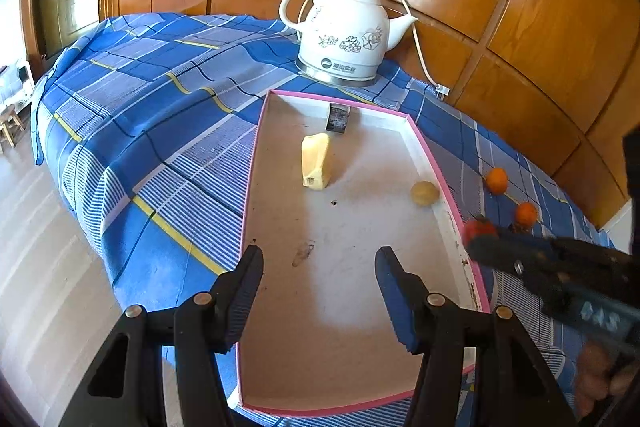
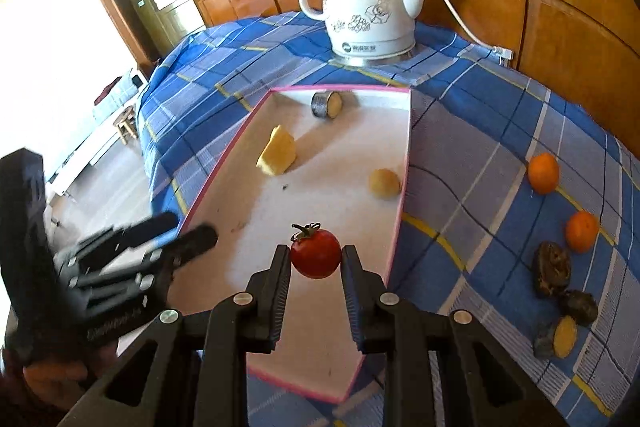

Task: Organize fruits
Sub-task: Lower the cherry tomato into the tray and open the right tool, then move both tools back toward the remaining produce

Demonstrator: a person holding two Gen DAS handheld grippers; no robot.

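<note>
right gripper clamped on a red tomato, held just above the near end of the pink-edged tray. left gripper, spread and holding nothing, hovers beside it. oranges lie farther right on the cloth.

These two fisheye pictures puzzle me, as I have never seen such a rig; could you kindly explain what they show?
A person holds a two-finger clamp in each hand, each with a camera looking along its fingers. In the left view, the left gripper is open and empty over a pink-rimmed tray. In the right view, the right gripper pinches a cherry tomato. The tray holds yellow fruit pieces; two oranges and dark fruits lie on the blue checked cloth, by a white kettle.
</note>
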